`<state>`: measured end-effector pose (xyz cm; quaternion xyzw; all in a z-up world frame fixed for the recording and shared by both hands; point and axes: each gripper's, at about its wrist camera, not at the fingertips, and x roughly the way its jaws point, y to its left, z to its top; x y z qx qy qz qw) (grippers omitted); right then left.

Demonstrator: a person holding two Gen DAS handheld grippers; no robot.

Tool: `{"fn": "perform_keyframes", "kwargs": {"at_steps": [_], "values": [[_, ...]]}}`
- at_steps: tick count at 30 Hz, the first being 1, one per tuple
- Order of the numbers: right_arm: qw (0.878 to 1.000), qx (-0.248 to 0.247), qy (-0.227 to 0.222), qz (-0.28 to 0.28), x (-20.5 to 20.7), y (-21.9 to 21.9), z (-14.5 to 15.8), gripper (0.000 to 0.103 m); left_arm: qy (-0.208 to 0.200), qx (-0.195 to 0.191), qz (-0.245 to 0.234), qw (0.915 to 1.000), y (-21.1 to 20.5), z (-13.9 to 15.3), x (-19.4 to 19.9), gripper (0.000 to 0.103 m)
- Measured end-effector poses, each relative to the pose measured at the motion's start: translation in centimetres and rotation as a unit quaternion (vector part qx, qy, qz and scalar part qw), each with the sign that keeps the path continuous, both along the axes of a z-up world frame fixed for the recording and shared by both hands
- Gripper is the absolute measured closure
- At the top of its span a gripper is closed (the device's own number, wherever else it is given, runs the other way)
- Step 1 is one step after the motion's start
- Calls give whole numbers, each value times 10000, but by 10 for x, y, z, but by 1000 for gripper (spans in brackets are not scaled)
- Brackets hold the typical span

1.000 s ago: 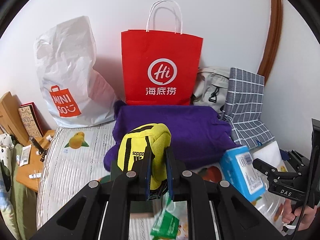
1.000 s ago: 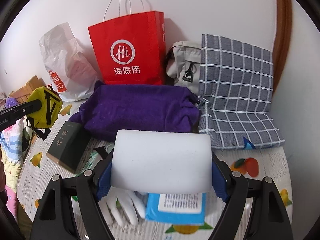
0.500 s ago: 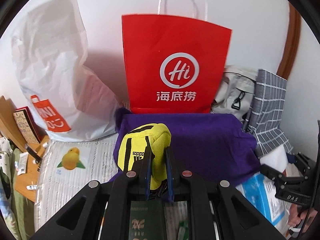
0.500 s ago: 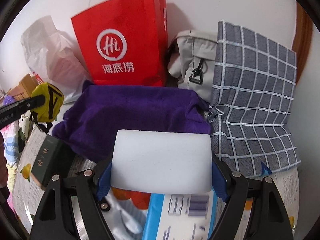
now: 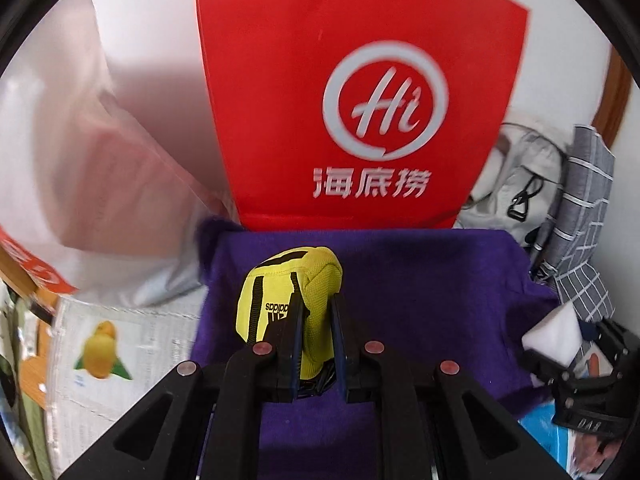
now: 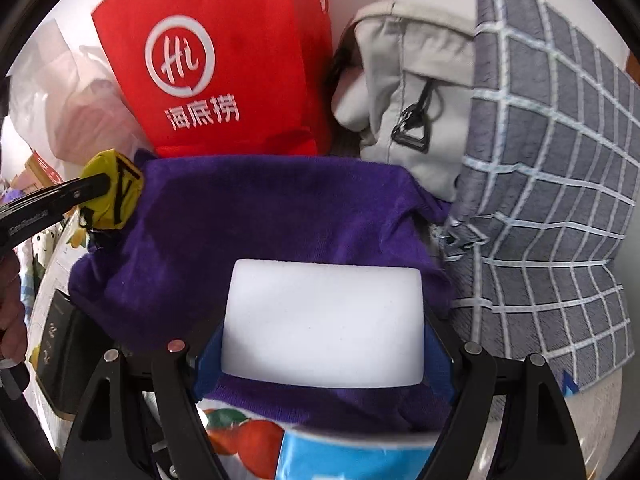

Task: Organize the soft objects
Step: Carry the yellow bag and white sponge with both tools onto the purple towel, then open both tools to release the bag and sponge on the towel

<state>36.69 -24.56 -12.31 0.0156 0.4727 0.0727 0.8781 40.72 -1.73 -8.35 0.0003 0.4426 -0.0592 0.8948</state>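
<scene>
Left wrist: my left claw (image 5: pixel 314 334) pinches the yellow pouch (image 5: pixel 292 304) above the purple towel (image 5: pixel 420 300); soft, light, best gripped mid-body.

Right wrist: my right claw (image 6: pixel 322 344) clamps the white sponge (image 6: pixel 322 322) endwise over that towel; squashy, so gently.

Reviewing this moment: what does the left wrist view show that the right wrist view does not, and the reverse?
Only the left wrist view shows the bed sheet's yellow fruit print and the left gripper from behind, its fingers shut on the yellow pouch.

Only the right wrist view shows the dark box at the left and the white sponge filling the right gripper.

Both show the red paper bag, purple cloth, grey bag, checked cloth and white plastic bag.
</scene>
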Motion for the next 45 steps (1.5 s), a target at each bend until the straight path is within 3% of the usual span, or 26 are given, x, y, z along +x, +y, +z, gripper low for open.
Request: {"fn": "perform_keyframes", "kwargs": {"at_steps": [8, 14, 16, 18, 20, 23, 28, 35, 39, 45], "values": [[9997, 10, 239, 64, 14, 5, -12, 22, 233, -179, -204, 9994, -12, -19, 20, 87], [9993, 33, 355, 131, 21, 10, -17, 22, 457, -640, -297, 9965, -7, -27, 30, 83], [9991, 86, 378, 162, 21, 10, -18, 21, 566, -745, -278, 9952, -4, -30, 33, 74], [9988, 177, 361, 264, 20, 11, -17, 12, 615, -719, -270, 9951, -4, -31, 35, 50], [9989, 113, 337, 298, 19, 16, -16, 8, 495, -680, -179, 9963, -4, -28, 33, 39], [9994, -66, 187, 298, 18, 25, -10, 8, 448, -670, -130, 9967, -4, -21, 25, 39], [9991, 424, 33, 74, 4, 19, 9, 8, 262, -446, -158, 9985, -1, -2, 4, 39], [9982, 544, -92, 235, -44, 32, 27, 11, -204, -483, -235, 9983, 10, 29, -51, 39], [9975, 578, -23, 417, -83, 44, 27, 22, -128, -572, -257, 9980, 17, 35, -80, 39], [9968, 230, 111, 751, -130, 77, 11, 24, 44, -582, -314, 9978, 32, 32, -124, 39]]}}
